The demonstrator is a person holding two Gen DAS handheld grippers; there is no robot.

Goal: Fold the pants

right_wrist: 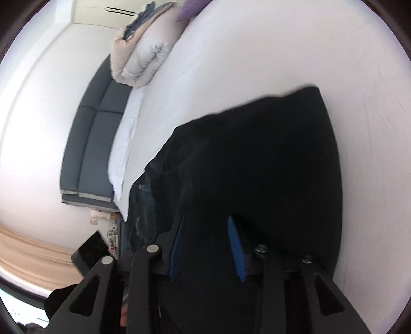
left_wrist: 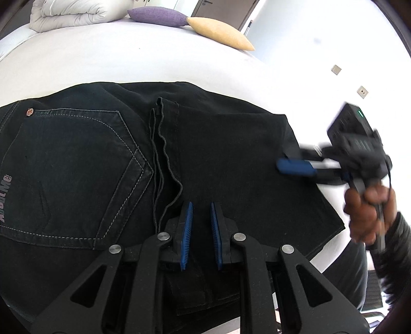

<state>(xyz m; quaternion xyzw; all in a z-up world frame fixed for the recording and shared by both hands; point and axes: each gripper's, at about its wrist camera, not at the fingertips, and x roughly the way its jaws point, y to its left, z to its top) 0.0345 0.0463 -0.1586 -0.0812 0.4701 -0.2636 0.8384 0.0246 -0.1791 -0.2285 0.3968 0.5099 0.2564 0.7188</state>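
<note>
Black pants (left_wrist: pixel 108 164) lie folded on the white bed (left_wrist: pixel 128 61), back pocket at the left and the leg hems folded over the middle. My left gripper (left_wrist: pixel 201 205) is open just above the folded hems, nothing between its blue pads. My right gripper (left_wrist: pixel 282 161) shows blurred at the pants' right edge in the left wrist view. In the right wrist view the right gripper (right_wrist: pixel 206 218) is open, with black pants cloth (right_wrist: pixel 257 164) lying between and beyond its blue pads.
A rolled white duvet (left_wrist: pixel 69 12), a purple pillow (left_wrist: pixel 159 16) and a yellow pillow (left_wrist: pixel 221 32) lie at the far side of the bed. A grey padded headboard (right_wrist: pixel 95 138) shows in the right wrist view. The bed's right edge (left_wrist: pixel 331 246) is close to the pants.
</note>
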